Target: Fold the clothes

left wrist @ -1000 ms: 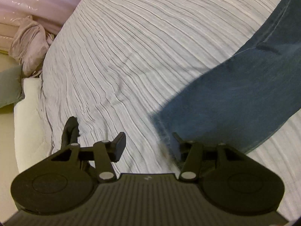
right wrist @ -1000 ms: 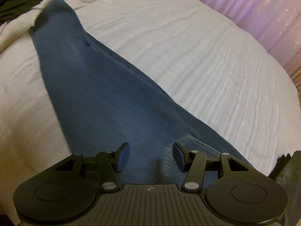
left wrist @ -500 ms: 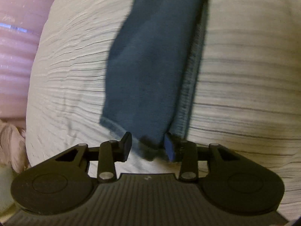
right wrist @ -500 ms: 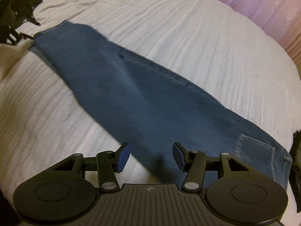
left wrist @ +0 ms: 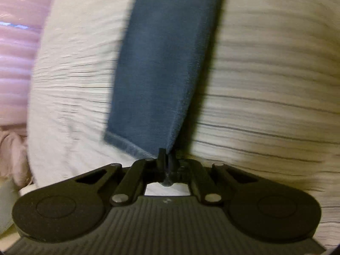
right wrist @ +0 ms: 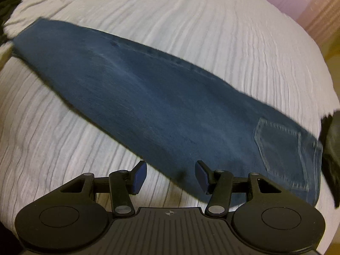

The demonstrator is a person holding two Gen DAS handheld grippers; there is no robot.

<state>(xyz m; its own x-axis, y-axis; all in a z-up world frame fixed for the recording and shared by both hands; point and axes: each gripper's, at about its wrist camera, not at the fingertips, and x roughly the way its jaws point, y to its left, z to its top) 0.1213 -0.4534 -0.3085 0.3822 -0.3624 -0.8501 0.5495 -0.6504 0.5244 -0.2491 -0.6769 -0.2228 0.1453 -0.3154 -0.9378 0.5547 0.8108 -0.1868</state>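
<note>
Between closed left hand-held gripper (left wrist: 167, 159) pads, jeans (left wrist: 161, 68) hem corner; right hand-held gripper (right wrist: 170, 177) gapes.

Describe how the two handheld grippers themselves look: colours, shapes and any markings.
Both are matte black. The left gripper and the right gripper each have a ribbed base plate with a small white mark at its front, two round discs at the sides, and linkage arms with silver pivot pins. The right gripper's finger pads are blue. No cables or sleeves show.
</note>
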